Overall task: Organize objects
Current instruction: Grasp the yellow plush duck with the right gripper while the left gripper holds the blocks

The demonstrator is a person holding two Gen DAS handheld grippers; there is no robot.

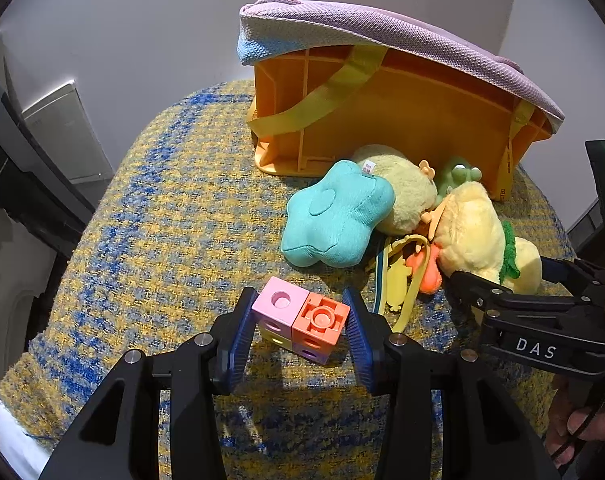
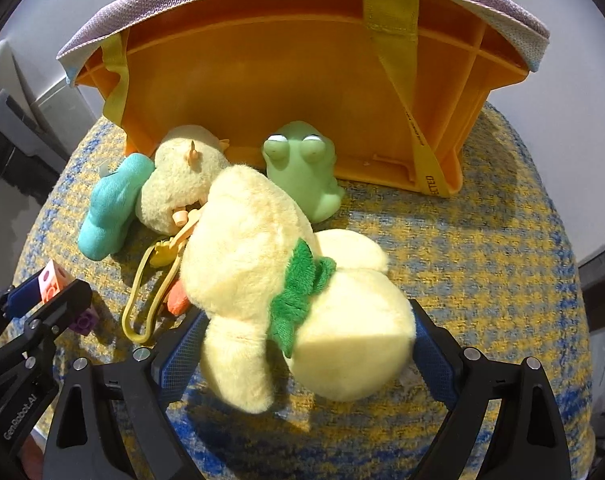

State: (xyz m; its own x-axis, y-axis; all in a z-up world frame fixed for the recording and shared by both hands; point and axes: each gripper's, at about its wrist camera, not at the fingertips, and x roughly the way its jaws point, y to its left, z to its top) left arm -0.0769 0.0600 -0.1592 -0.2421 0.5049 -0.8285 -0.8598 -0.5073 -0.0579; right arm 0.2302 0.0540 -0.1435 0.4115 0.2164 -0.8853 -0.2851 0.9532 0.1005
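A cluster of pastel toy blocks, pink and orange on top, sits between the fingers of my left gripper, which is shut on it; it also shows in the right wrist view. My right gripper is shut on a pale yellow plush with a green collar, which also shows in the left wrist view. A teal flower cushion, a second yellow plush and a green frog toy lie beside it.
An orange plastic crate lies on its side at the back, a purple knit cloth draped over it. A yellow loop strap and orange toy lie among the plush. All rest on a yellow-blue woven surface.
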